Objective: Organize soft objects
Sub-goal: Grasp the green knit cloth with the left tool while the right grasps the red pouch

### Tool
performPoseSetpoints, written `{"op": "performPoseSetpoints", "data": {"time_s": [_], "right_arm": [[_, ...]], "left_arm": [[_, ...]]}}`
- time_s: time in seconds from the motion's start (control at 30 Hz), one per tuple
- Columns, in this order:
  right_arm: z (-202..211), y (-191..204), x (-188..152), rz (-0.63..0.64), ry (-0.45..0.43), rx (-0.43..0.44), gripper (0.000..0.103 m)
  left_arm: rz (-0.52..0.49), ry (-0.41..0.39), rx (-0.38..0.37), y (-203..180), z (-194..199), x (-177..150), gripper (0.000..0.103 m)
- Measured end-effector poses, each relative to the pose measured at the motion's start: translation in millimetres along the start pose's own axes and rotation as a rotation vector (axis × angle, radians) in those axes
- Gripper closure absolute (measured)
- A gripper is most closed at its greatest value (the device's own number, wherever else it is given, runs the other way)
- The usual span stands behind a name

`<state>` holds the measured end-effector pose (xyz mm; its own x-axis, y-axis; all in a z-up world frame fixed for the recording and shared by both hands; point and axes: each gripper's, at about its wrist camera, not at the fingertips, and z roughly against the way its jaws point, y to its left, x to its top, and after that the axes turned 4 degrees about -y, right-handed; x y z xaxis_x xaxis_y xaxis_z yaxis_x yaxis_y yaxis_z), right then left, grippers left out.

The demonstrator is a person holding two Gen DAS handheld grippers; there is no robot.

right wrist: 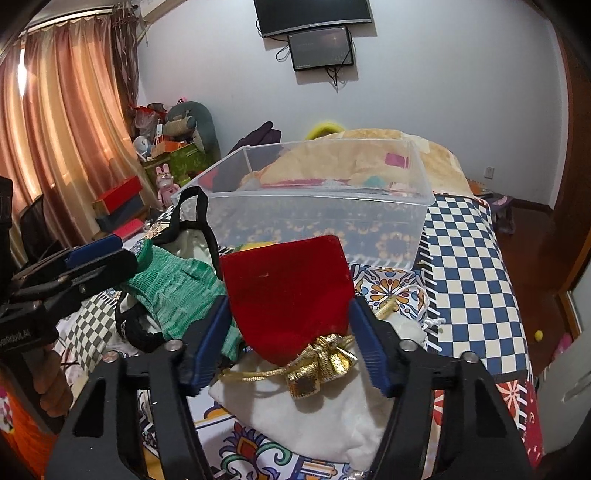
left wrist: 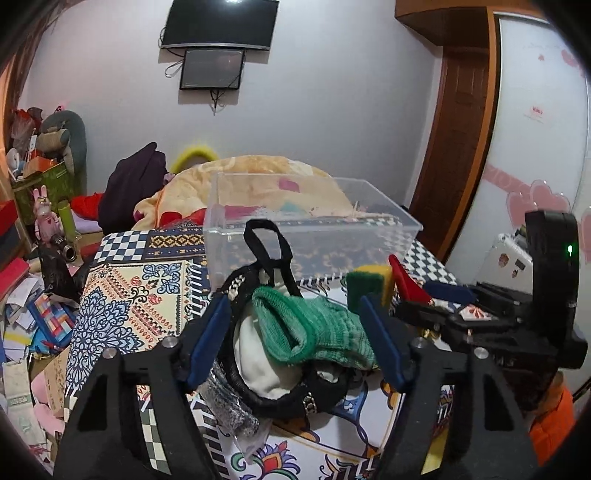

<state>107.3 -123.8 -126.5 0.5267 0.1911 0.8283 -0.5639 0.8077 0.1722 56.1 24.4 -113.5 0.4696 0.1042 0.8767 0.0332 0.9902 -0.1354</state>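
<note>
My left hand-held gripper [left wrist: 295,332] is spread wide, its blue pads [left wrist: 208,339] standing on either side of a green knit sock [left wrist: 306,328] without pressing it. The sock lies draped over a black-trimmed pouch with a cream lining [left wrist: 258,373], whose black strap loop [left wrist: 266,243] sticks up toward the clear plastic bin [left wrist: 310,225]. A grey knitted piece [left wrist: 229,406] pokes out beneath the pouch near the left finger. Just past the sock sits a green-and-yellow sponge [left wrist: 369,284], close to the bin's front wall.

My right hand-held gripper [right wrist: 288,343] is also released; its pads [right wrist: 369,350] flank a red velvet drawstring bag [right wrist: 288,291] with a gold neck [right wrist: 321,365], and I cannot tell whether they touch the fabric. The red bag rests on a white soft pouch [right wrist: 314,417], which lies on the patterned cloth [right wrist: 476,280] covering the bench. To the left in this view the green sock [right wrist: 177,288] sits touching the red bag's edge, with the left gripper [right wrist: 81,266] reaching in above it.

The clear bin [right wrist: 317,206] stands behind the pile on the cloth; through its walls I see only the pattern below and the bedding behind. A rumpled yellow blanket [left wrist: 266,177] lies beyond the bin, and a screen [right wrist: 314,14] hangs on the far wall.
</note>
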Motion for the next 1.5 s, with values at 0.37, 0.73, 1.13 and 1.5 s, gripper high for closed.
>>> {"op": "performPoseSetpoints", "data": {"time_s": [0.37,0.73,1.13,1.5], "right_arm": [[3.6,-2.1,4.5,-0.014,-0.01,-0.003,0.095],[29.7,3.4,12.8,-0.007,-0.101,0.007,0.097],[19.6,7.5,10.2,0.041,-0.038,-0.031,0.045],[-12.7,-2.2,-4.5,0.045,0.077,-0.084,0.069]], "left_arm": [[-0.007,0.049,-0.006,-1.2,-15.8,-11.1,0.081],[-0.009,-0.017,-0.014,-8.9,2.0,4.2,0.089],[0.004,-0.098,0.018,-1.2,21.8,35.7,0.089],[0.008,-0.106,0.027,4.0,15.9,45.8,0.089]]}}
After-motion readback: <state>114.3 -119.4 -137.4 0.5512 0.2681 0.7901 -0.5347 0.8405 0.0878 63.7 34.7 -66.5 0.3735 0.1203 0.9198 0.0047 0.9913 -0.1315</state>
